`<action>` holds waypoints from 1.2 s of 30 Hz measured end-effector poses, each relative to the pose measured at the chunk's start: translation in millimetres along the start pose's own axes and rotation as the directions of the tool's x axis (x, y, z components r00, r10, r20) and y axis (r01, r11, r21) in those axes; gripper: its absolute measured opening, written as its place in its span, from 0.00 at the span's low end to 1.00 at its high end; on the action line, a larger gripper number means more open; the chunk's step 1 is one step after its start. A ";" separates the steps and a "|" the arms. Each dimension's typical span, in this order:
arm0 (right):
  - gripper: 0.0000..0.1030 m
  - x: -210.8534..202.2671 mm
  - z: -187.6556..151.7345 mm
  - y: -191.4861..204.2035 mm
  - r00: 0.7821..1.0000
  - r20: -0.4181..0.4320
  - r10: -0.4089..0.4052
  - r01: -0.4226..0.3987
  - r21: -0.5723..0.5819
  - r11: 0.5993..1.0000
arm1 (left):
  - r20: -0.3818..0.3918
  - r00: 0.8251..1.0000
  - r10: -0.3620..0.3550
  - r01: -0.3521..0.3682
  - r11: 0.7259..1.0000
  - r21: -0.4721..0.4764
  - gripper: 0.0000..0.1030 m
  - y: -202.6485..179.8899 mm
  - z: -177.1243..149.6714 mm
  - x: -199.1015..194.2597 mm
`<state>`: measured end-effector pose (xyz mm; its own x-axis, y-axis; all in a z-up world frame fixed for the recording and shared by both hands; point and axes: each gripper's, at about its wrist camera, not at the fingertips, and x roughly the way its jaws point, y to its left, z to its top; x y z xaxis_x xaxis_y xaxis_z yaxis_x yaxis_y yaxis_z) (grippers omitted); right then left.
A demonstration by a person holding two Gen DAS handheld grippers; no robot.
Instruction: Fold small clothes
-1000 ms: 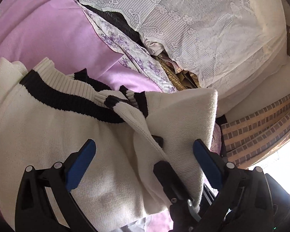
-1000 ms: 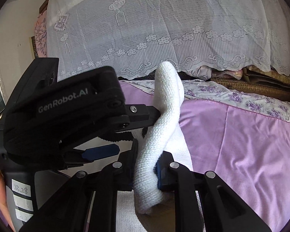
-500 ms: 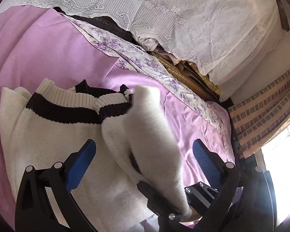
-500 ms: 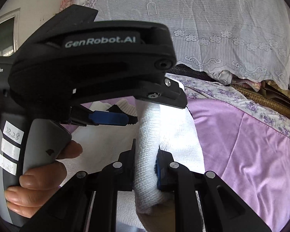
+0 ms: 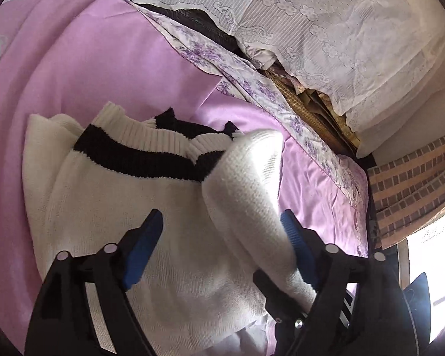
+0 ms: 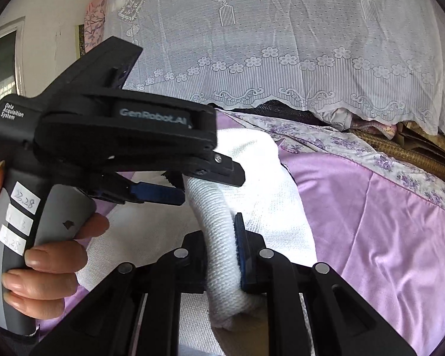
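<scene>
Two grippers work one cream sweater [image 5: 127, 207] lying on the near pink bedsheet [image 5: 74, 68]; right gripper [image 6: 237, 255] clamps its lifted sleeve [image 6: 219, 237]; left gripper [image 5: 222, 237], jaws just narrowing, straddles that sleeve without pressing; risk: knit slips, fold skews.

A pink sheet [image 5: 109, 68] covers the bed. Along its far edge runs a floral cloth [image 5: 252, 83] with purple flowers. Behind that, a white lace cover [image 6: 281, 44] with tassel patterns drapes over a pile of bedding, with a woven mat [image 5: 311, 106] showing under its hem. At the right hangs a checked curtain [image 5: 415, 184] beside a bright window [image 5: 436, 255].
</scene>
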<state>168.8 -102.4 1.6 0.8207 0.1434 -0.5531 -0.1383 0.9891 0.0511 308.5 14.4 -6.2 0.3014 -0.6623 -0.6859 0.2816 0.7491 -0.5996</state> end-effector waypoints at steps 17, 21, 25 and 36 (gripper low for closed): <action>0.42 -22.8 -16.2 1.9 0.999 -0.029 0.030 -0.033 -0.132 0.991 | -0.068 0.997 -0.040 0.048 0.992 0.119 0.29 -23.6 -9.4 38.8; 0.57 -41.6 -40.9 6.5 0.998 0.010 -0.058 0.059 -0.258 0.964 | -0.065 0.997 -0.045 0.051 0.993 0.106 0.29 -22.4 -7.8 39.1; 0.61 -39.0 -55.6 16.7 0.995 0.016 -0.098 0.098 -0.327 0.940 | -0.063 0.997 -0.045 0.052 0.993 0.105 0.29 -22.5 -7.2 39.0; 0.18 -48.4 -19.6 47.1 0.985 0.145 -0.098 0.135 -0.275 0.952 | 0.082 0.994 0.076 -0.095 0.960 0.262 0.22 -47.0 7.6 -14.2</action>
<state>111.7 -63.4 14.5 0.9020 0.0496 -0.4288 -0.1732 0.9514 -0.2545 298.0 -11.4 34.9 0.3959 -0.6021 -0.6933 0.4807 0.7792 -0.4022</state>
